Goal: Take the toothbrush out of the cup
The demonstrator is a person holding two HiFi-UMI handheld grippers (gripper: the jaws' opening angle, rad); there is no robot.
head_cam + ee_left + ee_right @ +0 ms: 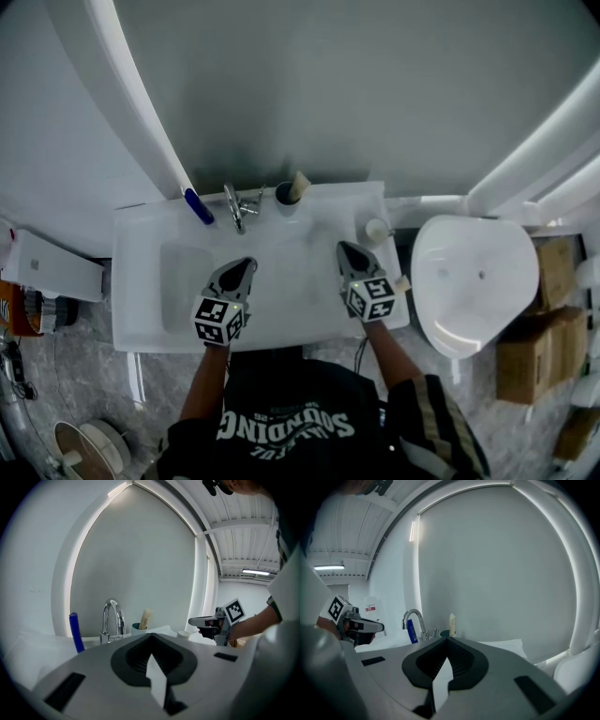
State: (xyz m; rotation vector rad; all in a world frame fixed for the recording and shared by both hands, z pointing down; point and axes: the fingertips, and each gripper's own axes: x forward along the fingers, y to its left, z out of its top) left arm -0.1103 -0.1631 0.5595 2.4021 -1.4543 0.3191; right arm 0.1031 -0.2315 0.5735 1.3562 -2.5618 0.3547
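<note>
Spanning the view, the white basin surface (309, 319) carries the tap (233, 204) and, just right of it at the back edge, the cup (285, 198). The left tongs (246, 268) and right tongs (345, 249) hover over the front, jaws together and empty, about equally near the cup, which lies ahead between them. The toothbrush (299, 185) stands nearly upright in it, so it probably has to come out upward.

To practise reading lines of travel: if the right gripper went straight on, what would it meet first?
Probably the cup, about dead ahead of the right gripper; depth is uncertain.
</note>
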